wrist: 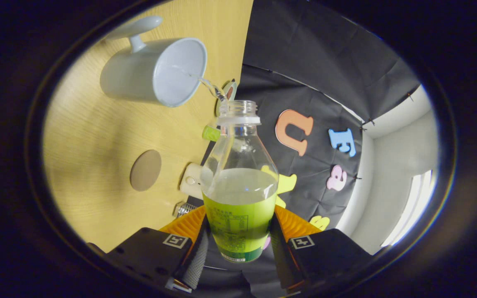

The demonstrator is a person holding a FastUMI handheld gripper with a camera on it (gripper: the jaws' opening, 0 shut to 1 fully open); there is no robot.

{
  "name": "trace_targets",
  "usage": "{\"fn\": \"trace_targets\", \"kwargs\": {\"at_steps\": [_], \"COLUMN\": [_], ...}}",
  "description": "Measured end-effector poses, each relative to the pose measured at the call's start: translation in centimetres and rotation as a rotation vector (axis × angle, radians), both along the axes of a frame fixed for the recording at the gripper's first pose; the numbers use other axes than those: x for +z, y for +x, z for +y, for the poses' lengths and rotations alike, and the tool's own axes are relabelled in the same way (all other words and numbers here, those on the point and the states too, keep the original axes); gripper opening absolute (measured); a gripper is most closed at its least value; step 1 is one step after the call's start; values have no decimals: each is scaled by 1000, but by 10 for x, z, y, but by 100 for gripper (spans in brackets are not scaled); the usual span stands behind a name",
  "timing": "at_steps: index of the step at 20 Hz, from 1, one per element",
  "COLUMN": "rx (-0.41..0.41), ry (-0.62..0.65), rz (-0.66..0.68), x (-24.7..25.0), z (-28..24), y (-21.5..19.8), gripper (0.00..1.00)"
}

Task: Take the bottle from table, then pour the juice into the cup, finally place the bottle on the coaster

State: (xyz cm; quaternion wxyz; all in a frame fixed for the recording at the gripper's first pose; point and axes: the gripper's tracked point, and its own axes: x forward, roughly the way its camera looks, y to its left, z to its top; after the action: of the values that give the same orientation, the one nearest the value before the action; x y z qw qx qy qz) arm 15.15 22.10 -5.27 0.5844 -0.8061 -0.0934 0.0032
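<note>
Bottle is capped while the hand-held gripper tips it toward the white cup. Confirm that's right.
Not quite: the bottle is uncapped. The gripper view shows its open neck and a thin stream running into the white cup. The rest holds: the hand-held gripper has both fingers pressed on the bottle, tipping it toward the cup.

1. I see a wooden table [89, 136] with a light yellow top.
2. A pale cup [155, 72] with a handle sits on the table, beyond the fingers.
3. A round brown coaster [145, 170] lies flat on the table, well apart from the cup.
4. A small green cap [211, 133] lies near the table's edge.
5. A white thing [191, 181] and a shiny thing [184, 209] rest near that edge too. I cannot tell what they are.
</note>
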Motion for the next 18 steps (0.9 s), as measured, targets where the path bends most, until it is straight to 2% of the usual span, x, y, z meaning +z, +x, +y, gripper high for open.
{"fn": "trace_targets", "kwargs": {"at_steps": [18], "rx": [35], "ry": [-121], "rz": [-116], "x": [19], "z": [2], "y": [0], "gripper": [75]}}
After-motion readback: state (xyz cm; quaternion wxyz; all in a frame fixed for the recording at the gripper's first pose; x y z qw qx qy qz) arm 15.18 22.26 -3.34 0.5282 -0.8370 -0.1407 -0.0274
